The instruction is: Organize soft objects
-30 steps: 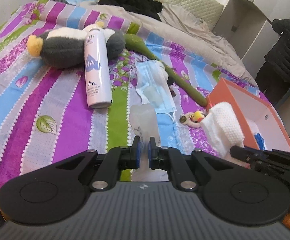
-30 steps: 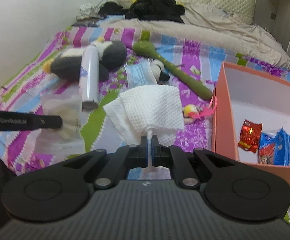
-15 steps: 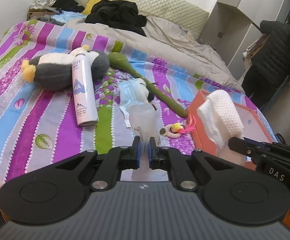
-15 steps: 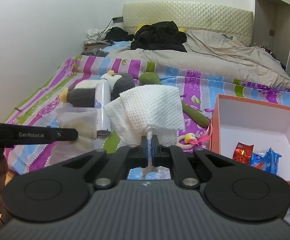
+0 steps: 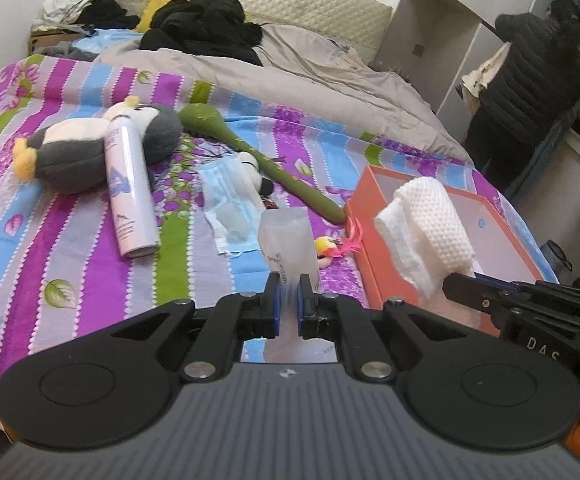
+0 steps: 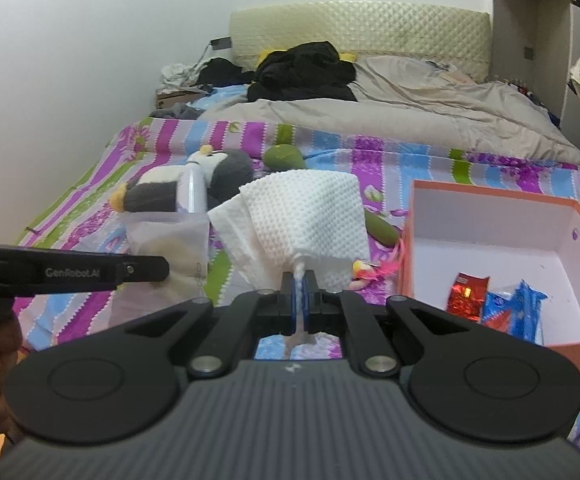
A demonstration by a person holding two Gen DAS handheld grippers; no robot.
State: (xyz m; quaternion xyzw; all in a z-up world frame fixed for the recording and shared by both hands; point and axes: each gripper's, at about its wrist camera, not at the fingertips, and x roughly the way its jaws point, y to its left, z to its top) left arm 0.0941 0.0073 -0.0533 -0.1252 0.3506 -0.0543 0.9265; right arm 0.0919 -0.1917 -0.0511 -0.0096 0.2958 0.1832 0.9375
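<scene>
My left gripper (image 5: 287,286) is shut on a translucent plastic pouch (image 5: 287,240) and holds it above the striped bed cover; the pouch also shows in the right wrist view (image 6: 169,240). My right gripper (image 6: 300,282) is shut on a white dimpled towel (image 6: 306,216), held up beside the orange box (image 6: 412,240). In the left wrist view the towel (image 5: 430,224) hangs over the box's near left corner (image 5: 364,208). A grey penguin plush (image 5: 73,156), a blue face mask (image 5: 229,200) and a green plush stick (image 5: 265,164) lie on the bed.
A white spray can (image 5: 127,184) leans on the penguin. A small yellow and pink toy (image 5: 332,246) lies by the box. Snack packets (image 6: 490,304) lie in the box. Dark clothes (image 5: 205,30) are piled at the headboard. A person in black (image 5: 530,92) stands at right.
Both grippers have risen and pulled back from the bed, still holding the pouch and the towel. More of the headboard and wall shows now.
</scene>
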